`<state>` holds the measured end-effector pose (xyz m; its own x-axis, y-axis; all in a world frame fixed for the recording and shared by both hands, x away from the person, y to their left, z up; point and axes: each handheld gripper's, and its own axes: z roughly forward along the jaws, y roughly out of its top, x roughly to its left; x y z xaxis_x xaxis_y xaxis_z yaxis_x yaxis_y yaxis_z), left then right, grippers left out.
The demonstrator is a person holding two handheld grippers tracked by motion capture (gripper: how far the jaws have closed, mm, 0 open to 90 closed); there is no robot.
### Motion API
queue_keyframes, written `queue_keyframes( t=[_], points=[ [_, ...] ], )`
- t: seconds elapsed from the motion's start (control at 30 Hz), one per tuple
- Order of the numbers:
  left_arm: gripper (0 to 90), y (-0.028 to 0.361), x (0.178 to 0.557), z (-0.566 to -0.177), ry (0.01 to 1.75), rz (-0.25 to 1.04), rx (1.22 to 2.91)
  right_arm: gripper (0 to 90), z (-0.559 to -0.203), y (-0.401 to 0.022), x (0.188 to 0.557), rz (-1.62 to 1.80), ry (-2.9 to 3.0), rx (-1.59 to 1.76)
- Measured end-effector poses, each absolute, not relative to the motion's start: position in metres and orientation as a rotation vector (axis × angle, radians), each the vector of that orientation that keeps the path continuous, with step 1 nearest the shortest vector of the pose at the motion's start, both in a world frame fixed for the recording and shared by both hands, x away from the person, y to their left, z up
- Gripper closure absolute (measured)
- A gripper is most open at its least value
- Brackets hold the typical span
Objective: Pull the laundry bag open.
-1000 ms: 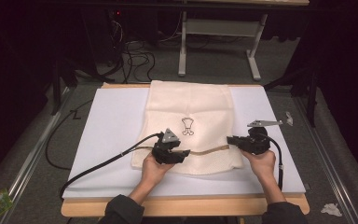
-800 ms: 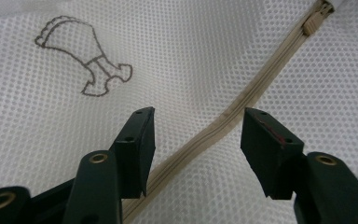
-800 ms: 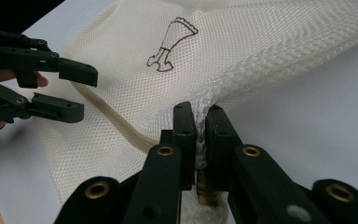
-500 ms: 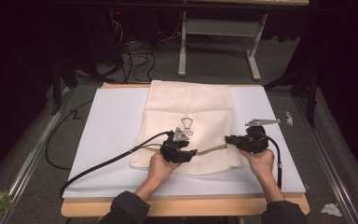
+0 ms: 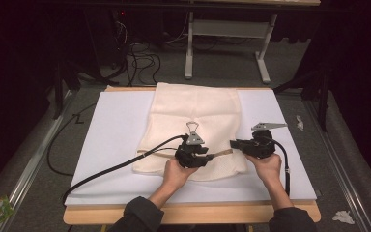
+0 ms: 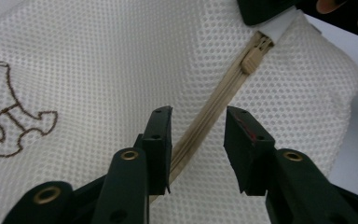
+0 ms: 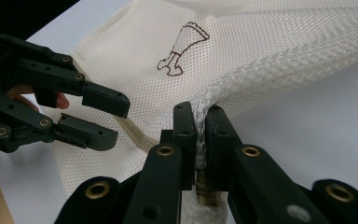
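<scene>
Cream mesh bag [image 5: 193,128] flat on white board [image 5: 111,145], right gripper [image 7: 200,140] clamped on its edge (zipper end), left gripper [image 6: 198,140] straddling zipper [image 6: 214,112], jaws just closing, not yet touching.

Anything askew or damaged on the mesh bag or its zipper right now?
No damage shows. The mesh bag lies flat except its near right corner, bunched and lifted where the right gripper pinches it. The zipper runs straight to its slider; the left gripper, fingers just closing, straddles it without pressing.
</scene>
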<state>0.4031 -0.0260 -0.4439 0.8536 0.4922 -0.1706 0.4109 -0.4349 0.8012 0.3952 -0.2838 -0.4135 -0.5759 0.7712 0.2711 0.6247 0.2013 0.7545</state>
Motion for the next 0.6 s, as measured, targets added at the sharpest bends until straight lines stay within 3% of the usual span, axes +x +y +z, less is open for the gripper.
queue_keyframes(
  t=[0.6],
  points=[
    [72.3, -0.038, 0.401, -0.440, 0.604, 0.096, 2.085, 85.8, -0.409, -0.268, 0.397, 1.327, 2.326, 1.310]
  ],
)
